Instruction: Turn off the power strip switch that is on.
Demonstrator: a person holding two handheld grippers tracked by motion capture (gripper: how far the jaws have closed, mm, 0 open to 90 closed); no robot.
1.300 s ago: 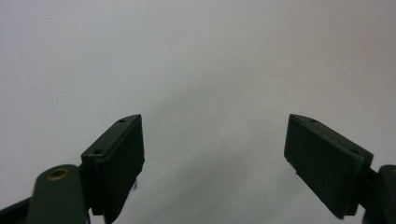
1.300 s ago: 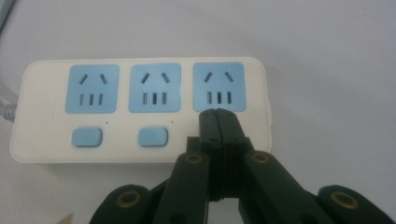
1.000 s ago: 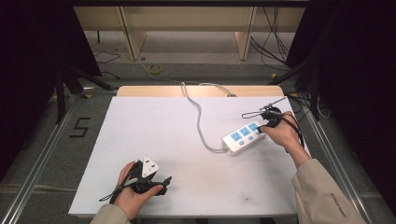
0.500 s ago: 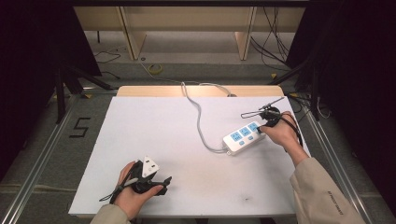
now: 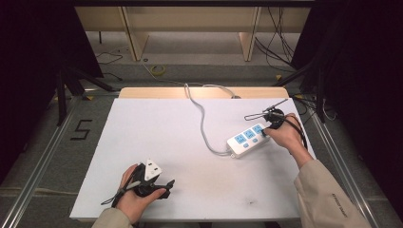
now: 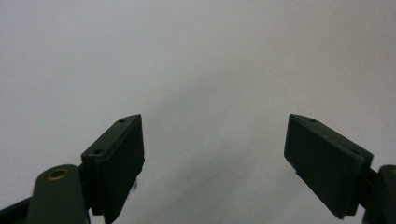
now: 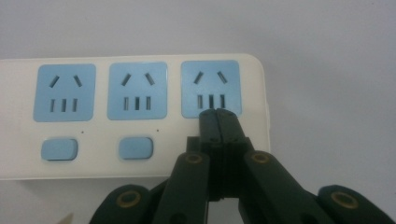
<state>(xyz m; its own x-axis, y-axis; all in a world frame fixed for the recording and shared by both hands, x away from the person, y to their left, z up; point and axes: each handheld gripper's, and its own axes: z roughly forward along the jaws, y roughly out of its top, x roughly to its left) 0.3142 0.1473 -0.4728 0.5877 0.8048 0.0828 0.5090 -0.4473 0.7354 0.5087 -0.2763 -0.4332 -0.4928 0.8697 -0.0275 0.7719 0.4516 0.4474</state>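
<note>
White power strip (image 5: 248, 138) with three blue sockets and blue switch buttons (image 7: 135, 148) lies flat on the white desk (image 5: 157, 128), over toward the right edge and angled. Its grey cord (image 5: 203, 124) snakes off to the far edge. All three sockets (image 7: 137, 91) are empty, nothing plugged in.

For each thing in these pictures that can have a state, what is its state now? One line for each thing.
Left claw: open, jaws wide apart, nothing between them, over the white table.
Right claw: shut, tips at the end socket of the power strip.
Power strip: lying flat, its three blue sockets all empty; whether its switches are on cannot be told.
Power strip cable: attached, running off the far table edge.
</note>
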